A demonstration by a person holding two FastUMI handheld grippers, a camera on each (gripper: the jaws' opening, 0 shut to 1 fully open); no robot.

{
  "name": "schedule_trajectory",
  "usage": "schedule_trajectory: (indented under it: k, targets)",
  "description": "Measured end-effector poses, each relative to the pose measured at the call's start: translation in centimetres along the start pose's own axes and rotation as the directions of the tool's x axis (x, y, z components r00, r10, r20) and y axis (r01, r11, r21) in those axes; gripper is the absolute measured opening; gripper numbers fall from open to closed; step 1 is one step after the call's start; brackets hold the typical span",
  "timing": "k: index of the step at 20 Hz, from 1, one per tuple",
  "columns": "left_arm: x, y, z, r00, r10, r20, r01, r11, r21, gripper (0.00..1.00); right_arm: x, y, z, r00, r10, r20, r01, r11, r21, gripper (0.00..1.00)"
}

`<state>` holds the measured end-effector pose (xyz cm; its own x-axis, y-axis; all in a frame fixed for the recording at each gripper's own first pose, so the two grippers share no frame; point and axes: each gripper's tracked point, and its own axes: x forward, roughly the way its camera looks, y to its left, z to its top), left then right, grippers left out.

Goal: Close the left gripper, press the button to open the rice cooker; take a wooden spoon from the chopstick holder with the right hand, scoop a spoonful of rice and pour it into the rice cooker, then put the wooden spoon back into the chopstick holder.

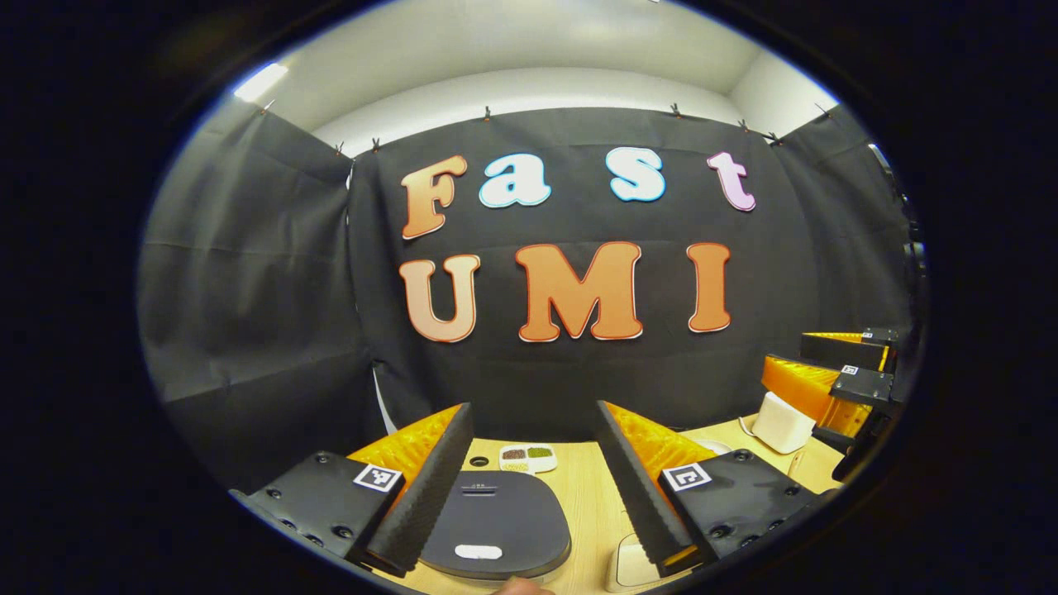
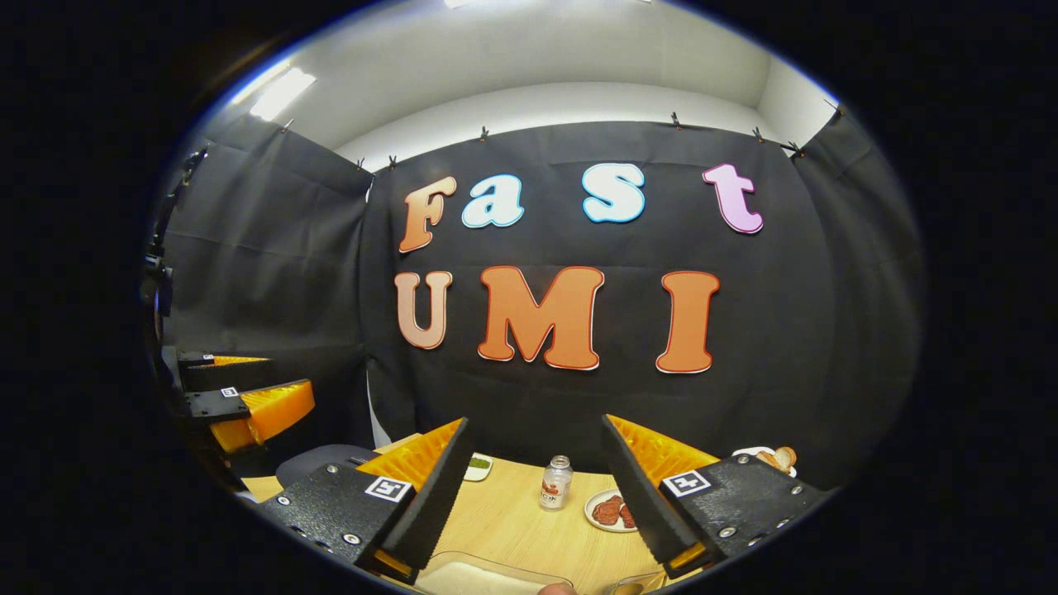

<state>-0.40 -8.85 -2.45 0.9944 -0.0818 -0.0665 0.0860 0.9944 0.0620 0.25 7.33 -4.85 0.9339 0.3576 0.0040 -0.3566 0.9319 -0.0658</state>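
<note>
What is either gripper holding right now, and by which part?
Nothing. The left gripper is open above the closed rice cooker, and the right gripper is open above the table.

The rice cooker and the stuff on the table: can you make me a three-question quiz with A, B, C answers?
1. Where is the rice cooker?
A. between the left gripper's fingers
B. on a shelf
C. on a chair

2. How many compartments with food does the small white dish show?
A. five
B. two
C. none

3. The rice cooker's lid is
A. wide open
B. missing
C. shut

Answers: 1 A, it lies on the table in the gap between the open fingers. 2 B, one brown and one green filling. 3 C, the dark lid lies flat.
</note>
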Motion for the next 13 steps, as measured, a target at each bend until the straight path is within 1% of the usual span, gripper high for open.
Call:
schedule_trajectory:
  k: [3,8,11,13]
  targets:
    - [-0.3,-0.3,0.6,0.999,0.001,0.038,-0.001,1.0,0.002,0.97,-0.1,-0.9,0.2,1.0,-0.021,0.013,0.021,1.0,-0.017,0.95]
    - [-0.4,-0.3,1.9,0.995,0.004,0.095,-0.003,1.0,-0.01,0.97,-0.2,-1.8,0.7,0.999,-0.044,0.025,0.044,0.999,0.002,0.95]
    - [-0.2,-0.2,1.3,0.996,0.015,0.084,-0.013,1.0,-0.015,0.97,-0.1,-1.9,0.6,0.999,-0.049,0.019,0.049,0.999,0.01,0.95]
    - [-0.2,-0.6,1.3,0.997,0.004,0.078,-0.004,1.0,-0.009,0.99,-0.1,-1.9,0.8,0.998,-0.05,0.025,0.05,0.999,0.007,0.95]
